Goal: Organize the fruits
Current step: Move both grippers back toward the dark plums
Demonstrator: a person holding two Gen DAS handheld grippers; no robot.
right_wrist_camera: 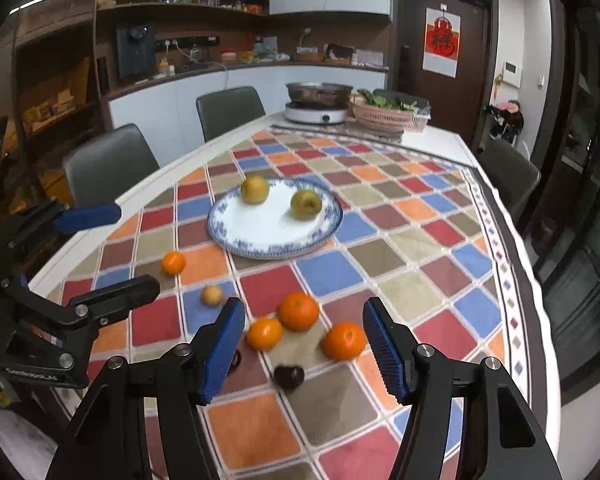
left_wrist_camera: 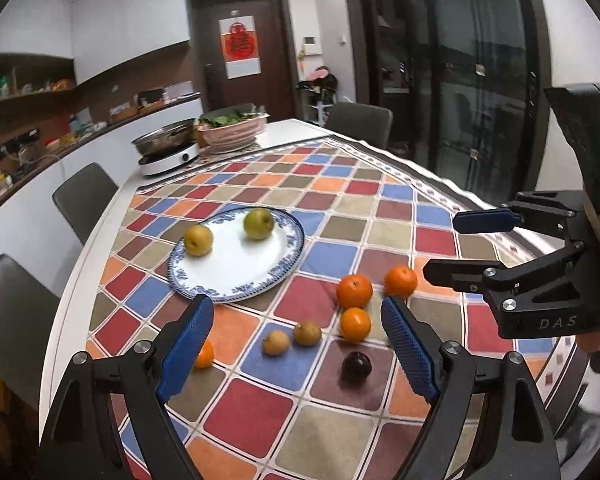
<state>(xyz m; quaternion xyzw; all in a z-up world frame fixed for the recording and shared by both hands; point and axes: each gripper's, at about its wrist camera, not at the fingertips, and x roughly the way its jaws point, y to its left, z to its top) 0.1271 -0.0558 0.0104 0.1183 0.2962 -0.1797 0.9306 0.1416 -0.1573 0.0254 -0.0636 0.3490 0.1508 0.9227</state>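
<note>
Currently: checkered tablecloth (left_wrist_camera: 340, 208) carries the blue-rimmed plate (left_wrist_camera: 220, 276) with two pears (left_wrist_camera: 259, 223) on it. Oranges (right_wrist_camera: 299, 311) and a dark plum (right_wrist_camera: 289, 377) lie loose near me. My left gripper (left_wrist_camera: 298, 344) and right gripper (right_wrist_camera: 304, 354) hang released, holding nothing.

Left gripper (left_wrist_camera: 296, 332), blue ribbed pads, jaws wide apart, nothing between them, above the checked multicolour tablecloth (left_wrist_camera: 340, 208). Blue-rimmed white oval plate (left_wrist_camera: 236, 268) toward the cloth's left edge carries a yellow pear (left_wrist_camera: 198, 240) and a greenish apple (left_wrist_camera: 258, 223), apart. Near the cloth's near edge: three oranges (left_wrist_camera: 354, 290) clustered, two small tan fruits (left_wrist_camera: 307, 333), one dark round fruit (left_wrist_camera: 357, 365), possibly a plum. A fourth orange (left_wrist_camera: 205, 355) partly hidden behind the left pad. Right gripper (left_wrist_camera: 440, 247) at the right edge, jaws parted.
</note>
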